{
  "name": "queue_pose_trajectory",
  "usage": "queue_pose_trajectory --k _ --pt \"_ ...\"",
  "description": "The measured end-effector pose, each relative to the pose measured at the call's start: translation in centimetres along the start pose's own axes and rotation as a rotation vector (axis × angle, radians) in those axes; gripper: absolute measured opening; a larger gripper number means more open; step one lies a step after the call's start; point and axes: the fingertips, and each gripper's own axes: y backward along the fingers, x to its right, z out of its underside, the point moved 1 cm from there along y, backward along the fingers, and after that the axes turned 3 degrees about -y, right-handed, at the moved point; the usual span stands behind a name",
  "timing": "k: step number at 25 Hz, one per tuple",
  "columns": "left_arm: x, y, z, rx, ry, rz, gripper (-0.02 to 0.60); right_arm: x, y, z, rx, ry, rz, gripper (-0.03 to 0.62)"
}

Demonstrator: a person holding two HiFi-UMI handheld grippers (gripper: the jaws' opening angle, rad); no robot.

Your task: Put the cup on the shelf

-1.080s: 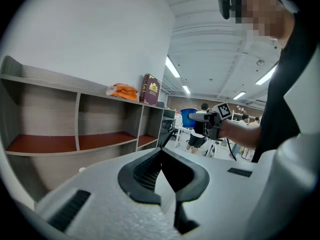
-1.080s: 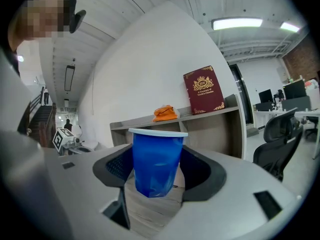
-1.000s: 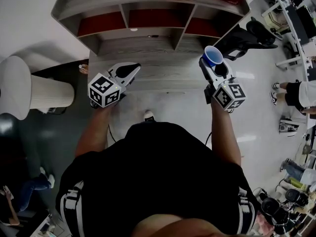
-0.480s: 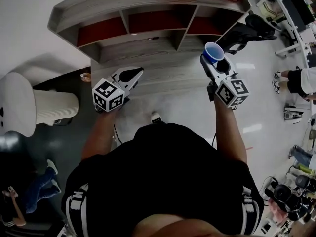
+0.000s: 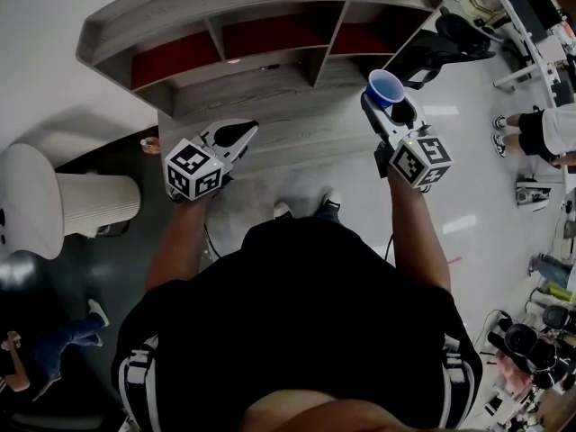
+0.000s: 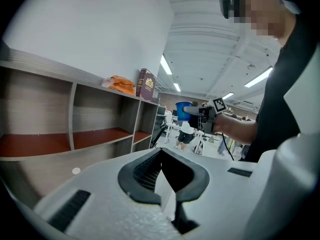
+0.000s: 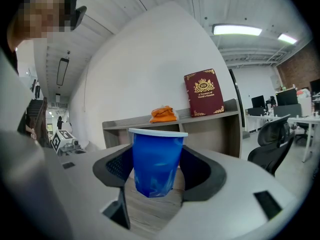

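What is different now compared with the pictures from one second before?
A second shoe has come into view beside the first shoe; the person may have stepped. Unchanged: the right gripper holds the blue cup upright before the shelf, and the left gripper is shut and empty.

A grey wood-grain shelf (image 5: 180,12) stands at the far side, against the white wall. On its top board, toward the right end, lies a crumpled orange bundle (image 7: 164,114). Just right of it a dark red book (image 7: 205,93) stands upright. Under the top board are open compartments with red-brown floors. Below them a wider grey ledge (image 5: 270,97) juts nearer, with a small white round spot (image 6: 76,171) on it. The shelf stands on a pale glossy floor (image 5: 486,178), and a black office chair (image 5: 450,39) stands there by its right end.
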Motion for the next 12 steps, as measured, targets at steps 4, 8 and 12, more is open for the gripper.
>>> queue_pose_trajectory --k 4,8,12 --pt "0.2 0.2 -0.6 -0.003 -0.004 -0.006 0.017 0.0 0.2 -0.3 0.007 0.000 -0.012 0.282" --pt "0.7 0.2 -0.9 -0.017 -0.025 -0.020 0.017 0.5 0.5 -1.0 0.021 0.010 -0.026 0.282" --pt "1.5 -0.5 -1.9 -0.001 -0.032 -0.037 0.017 1.9 0.8 -1.6 0.033 0.021 -0.030 0.282"
